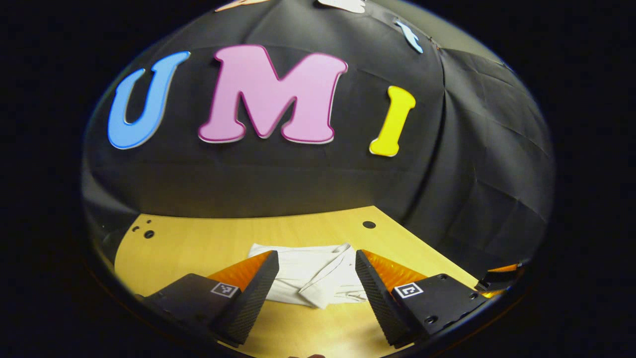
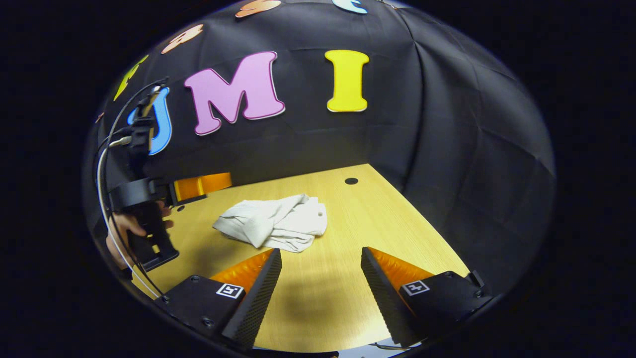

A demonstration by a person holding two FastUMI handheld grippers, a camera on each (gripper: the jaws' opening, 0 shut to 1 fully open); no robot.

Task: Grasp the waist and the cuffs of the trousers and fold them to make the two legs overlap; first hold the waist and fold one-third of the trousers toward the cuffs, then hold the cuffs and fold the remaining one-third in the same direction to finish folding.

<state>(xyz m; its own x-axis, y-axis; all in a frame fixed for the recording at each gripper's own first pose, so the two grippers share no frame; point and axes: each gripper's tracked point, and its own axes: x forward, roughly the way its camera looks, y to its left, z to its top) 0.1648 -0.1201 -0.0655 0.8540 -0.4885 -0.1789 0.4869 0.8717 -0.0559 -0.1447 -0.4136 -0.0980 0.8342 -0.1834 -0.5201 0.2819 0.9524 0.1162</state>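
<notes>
The white trousers (image 1: 313, 276) lie in a compact folded bundle on the wooden table (image 1: 198, 243). In the left gripper view my left gripper (image 1: 315, 293) is open and hovers just short of the bundle, its fingers framing the cloth without touching it. In the right gripper view the trousers (image 2: 276, 221) rest farther ahead, with a button showing on the top layer. My right gripper (image 2: 320, 288) is open above bare table, well short of the cloth. Over at the left edge of that view, a hand holds the left gripper (image 2: 198, 186).
Black cloth walls close the table (image 2: 372, 219) at the back and the right. Small round holes (image 1: 368, 224) (image 2: 351, 181) mark the tabletop near the back. A cable (image 2: 107, 199) loops around the held gripper at the left.
</notes>
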